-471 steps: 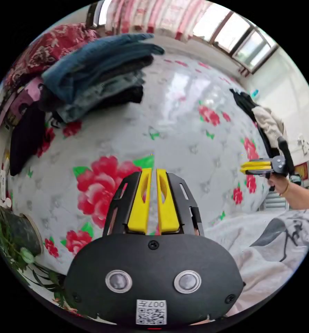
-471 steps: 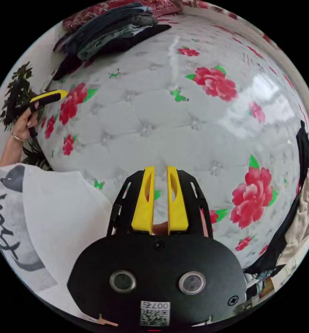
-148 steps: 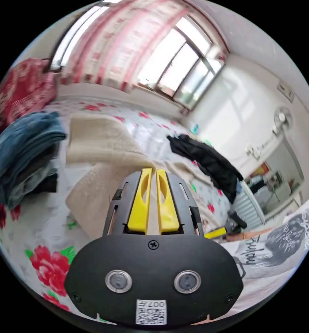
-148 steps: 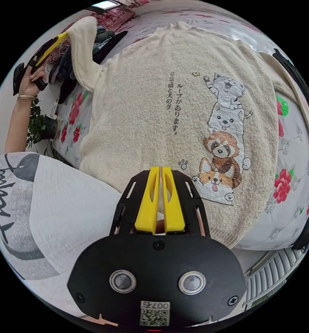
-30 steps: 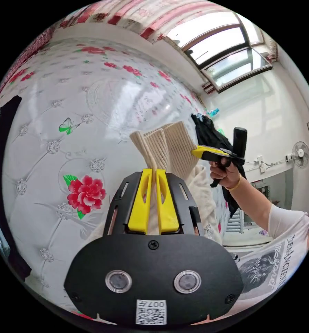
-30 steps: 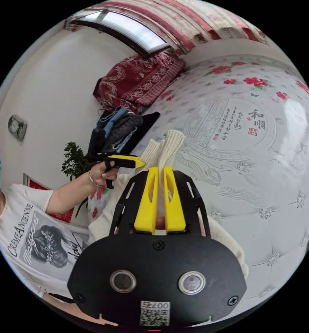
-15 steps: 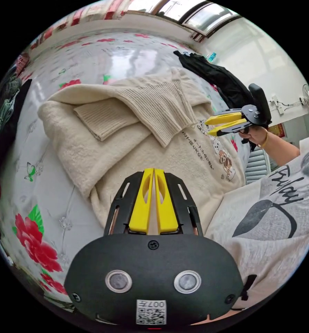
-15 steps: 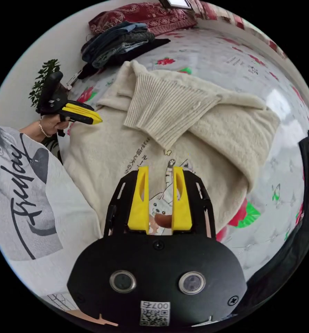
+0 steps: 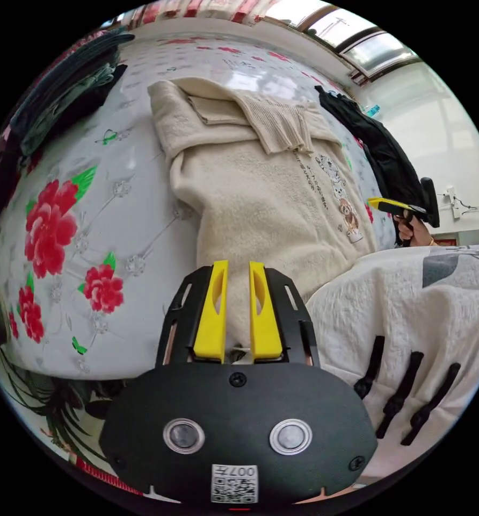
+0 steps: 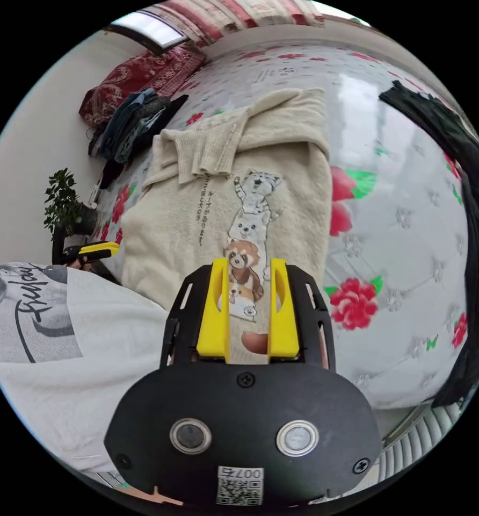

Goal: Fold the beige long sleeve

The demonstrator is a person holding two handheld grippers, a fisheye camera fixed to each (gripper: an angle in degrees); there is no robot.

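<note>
Beige long sleeve (image 9: pixel 266 209) was spread face-up on the flowery quilted bed cover (image 9: pixel 105 209), both sleeves already tucked in across the chest so their ribbed cuffs (image 9: pixel 274 123) overlapped near the collar end. My guess is they were laid that way to turn the sweater into one tidy strip before the hem got brought up.

Going left to right: the stack of folded dark clothes (image 9: pixel 51 107) sat near the far left corner of the bed, well apart from the sweater (parked out of the way, I'd say). Then the left gripper (image 9: pixel 238 306), hovering over the sweater's near left hem corner with its jaws parted and nothing between them. Then the sweater body with the cartoon animal print (image 10: pixel 250 231) running along its length. Then the right gripper (image 10: pixel 249 309), poised over the hem end by the print, jaws spread wide and empty. Both claws lined up at the hem looked like a setup for pinching the two bottom corners, though that's only my read. Off to the right, a black garment (image 10: pixel 465 177) hung along the bed's edge, clear of the work.

As for orientation: the sweater's long axis ran straight away from the person, hem at the bed edge against the white printed T-shirt (image 10: pixel 62 333), collar pointing toward the far side and the windows (image 9: pixel 357 37).
</note>
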